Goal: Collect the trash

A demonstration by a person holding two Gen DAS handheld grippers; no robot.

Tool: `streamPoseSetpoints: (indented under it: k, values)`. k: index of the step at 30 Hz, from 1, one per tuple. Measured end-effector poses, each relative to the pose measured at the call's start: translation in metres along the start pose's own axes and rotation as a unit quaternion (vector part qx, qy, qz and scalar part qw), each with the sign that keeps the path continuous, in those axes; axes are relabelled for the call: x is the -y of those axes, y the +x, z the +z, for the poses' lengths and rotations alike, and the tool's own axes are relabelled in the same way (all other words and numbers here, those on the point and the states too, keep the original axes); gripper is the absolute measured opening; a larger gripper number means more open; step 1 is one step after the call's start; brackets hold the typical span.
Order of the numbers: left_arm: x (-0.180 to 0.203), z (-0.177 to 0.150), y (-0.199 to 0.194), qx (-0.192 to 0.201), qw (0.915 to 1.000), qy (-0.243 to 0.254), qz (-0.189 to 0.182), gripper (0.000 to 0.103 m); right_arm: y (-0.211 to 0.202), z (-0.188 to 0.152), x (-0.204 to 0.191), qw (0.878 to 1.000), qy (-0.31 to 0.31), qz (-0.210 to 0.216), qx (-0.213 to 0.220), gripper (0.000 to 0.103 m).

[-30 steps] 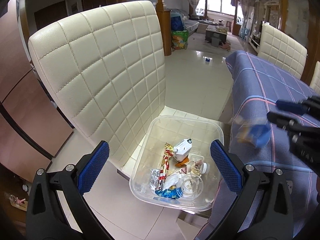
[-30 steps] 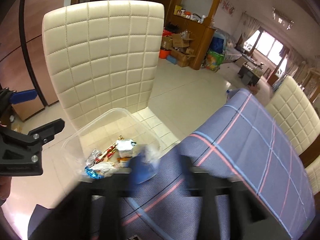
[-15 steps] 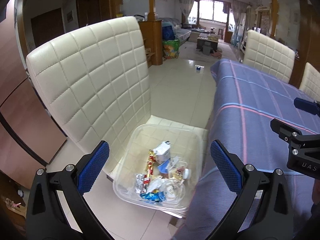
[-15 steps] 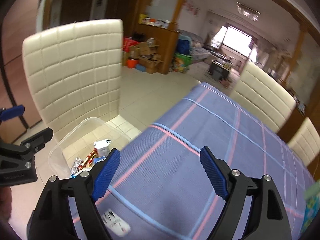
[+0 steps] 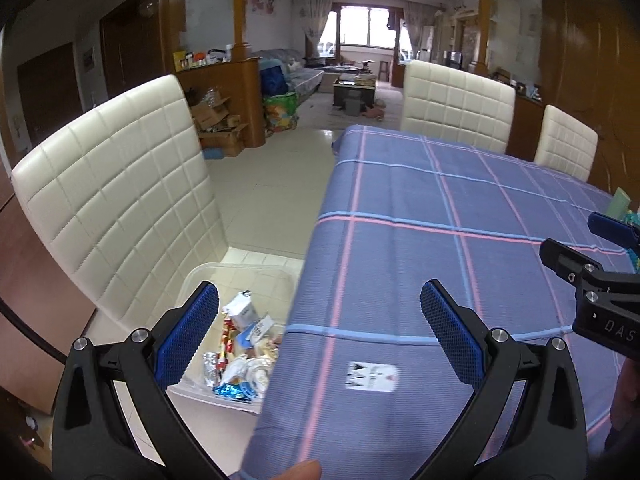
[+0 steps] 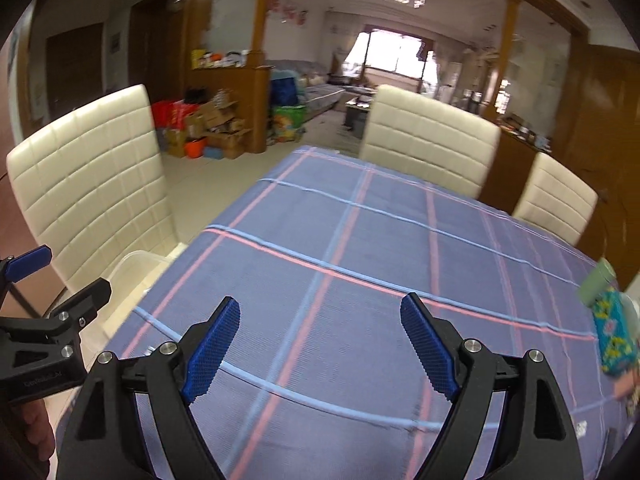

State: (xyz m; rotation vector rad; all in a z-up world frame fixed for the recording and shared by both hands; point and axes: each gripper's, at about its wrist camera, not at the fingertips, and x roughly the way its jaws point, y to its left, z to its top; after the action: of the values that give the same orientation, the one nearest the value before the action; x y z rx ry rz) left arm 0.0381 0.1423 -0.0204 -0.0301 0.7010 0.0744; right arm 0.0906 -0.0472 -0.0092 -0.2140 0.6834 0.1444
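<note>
My left gripper point(image 5: 319, 300) is open and empty, half over the clear plastic bin point(image 5: 240, 267) and half over the table's near left edge. The bin stands on a chair seat and holds several wrappers, a small white carton and foil. A small white printed wrapper point(image 5: 372, 376) lies on the blue checked tablecloth point(image 5: 420, 220) between my left fingers. My right gripper point(image 6: 320, 312) hangs open over the cloth with nothing between its fingers; it also shows at the right edge of the left wrist view point(image 5: 576, 242). A colourful packet point(image 6: 614, 336) lies at the table's right edge.
A cream quilted chair point(image 5: 116, 208) backs the bin on the left. Two more cream chairs point(image 6: 428, 148) stand at the table's far side. A pale green object point(image 6: 598, 284) sits beside the packet. Tiled floor point(image 5: 272, 184) runs between the chair and the table.
Both grippers have swung right and up, from over the bin to over the table. The blue piece in my right gripper went into the bin, and that gripper opened.
</note>
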Motion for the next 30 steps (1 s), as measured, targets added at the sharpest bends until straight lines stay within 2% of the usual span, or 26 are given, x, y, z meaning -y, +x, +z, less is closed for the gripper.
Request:
streamPoseSetpoints:
  k: [7,14,20,24,30]
  values:
    - [0.047,0.005,-0.014,0.024,0.9989,0.030,-0.025,0.100,-0.026,-0.016,0.043,0.999,0.030,-0.030,0.021,0.081]
    - [0.072,0.019,-0.026,0.044,0.9981,0.022,-0.038,0.100,-0.042,-0.027,0.075,0.997,0.059,-0.044,0.035,0.081]
    - [0.092,0.023,-0.032,0.059,0.9956,0.040,-0.061,0.100,-0.045,-0.032,0.093,0.995,0.078,-0.043,0.038,0.081]
    - [0.105,0.026,-0.036,0.067,0.9945,0.054,-0.060,0.100,-0.047,-0.033,0.100,0.995,0.083,-0.044,0.042,0.081]
    - [0.106,0.034,-0.040,0.075,0.9942,0.049,-0.060,0.100,-0.053,-0.033,0.103,0.994,0.085,-0.044,0.051,0.081]
